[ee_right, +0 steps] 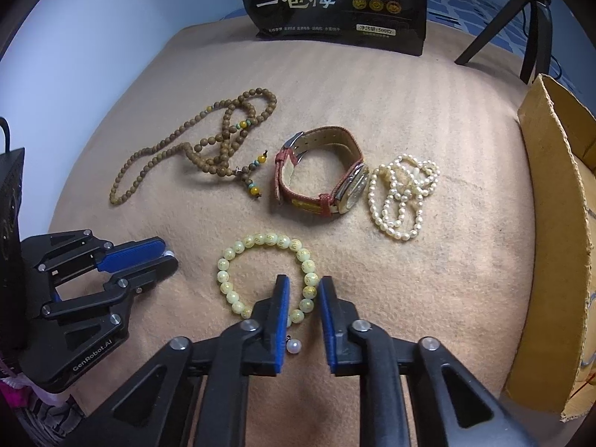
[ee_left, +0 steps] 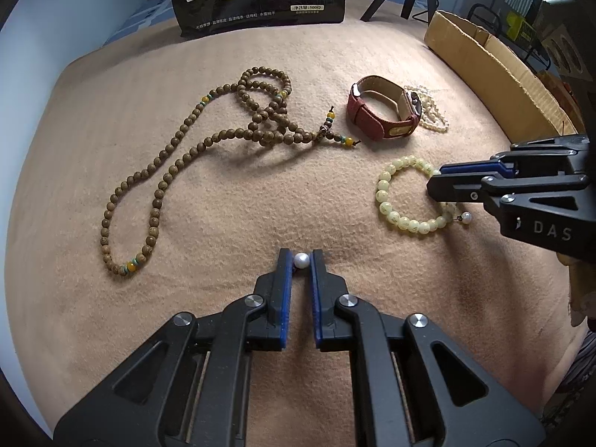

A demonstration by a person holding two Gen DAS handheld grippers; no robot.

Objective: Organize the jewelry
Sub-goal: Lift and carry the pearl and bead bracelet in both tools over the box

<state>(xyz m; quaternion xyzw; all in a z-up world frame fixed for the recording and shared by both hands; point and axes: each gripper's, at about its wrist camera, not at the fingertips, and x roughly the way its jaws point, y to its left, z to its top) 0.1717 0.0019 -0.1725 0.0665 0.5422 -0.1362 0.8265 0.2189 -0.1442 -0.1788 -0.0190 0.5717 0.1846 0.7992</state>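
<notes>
While the left gripper (ee_left: pixel 301 260) pinches a loose white pearl (ee_left: pixel 301 260) at its very tips, jaws nearly closed on it, the right gripper (ee_right: pixel 301 298) hangs part-open over the near arc of the pale bead bracelet (ee_right: pixel 238 253), one finger inside the ring, one outside, holding nothing.

Landmark = bracelet; all places rel. to it.

Handling, judged: pearl is tiny, hard, round, smooth, so prob. slippery and apt to squirt out of flat pads; keep the squeeze centred. Bracelet looks light, beads stiff but strand floppy, likely elastic; best hold is across one bead section, as the jaws now straddle. A small pearl charm (ee_right: pixel 293 346) dangles off its near side, just under the right gripper, could snag.

Beyond the bracelet: red-strap watch (ee_right: pixel 316 171). Right of the watch, touching it, a heaped pearl strand (ee_right: pixel 402 197). Far left of the bracelet: long wooden bead necklace (ee_right: pixel 193 149), loosely looped.

Surface: tan felt-like blanket (ee_right: pixel 447 279), soft, some grip, so beads shouldn't roll far. Cardboard box (ee_right: pixel 551 223) well right of the bracelet, maybe the drop spot. Black snack bag (ee_right: pixel 335 3) and tripod (ee_right: pixel 521 26) far behind.
</notes>
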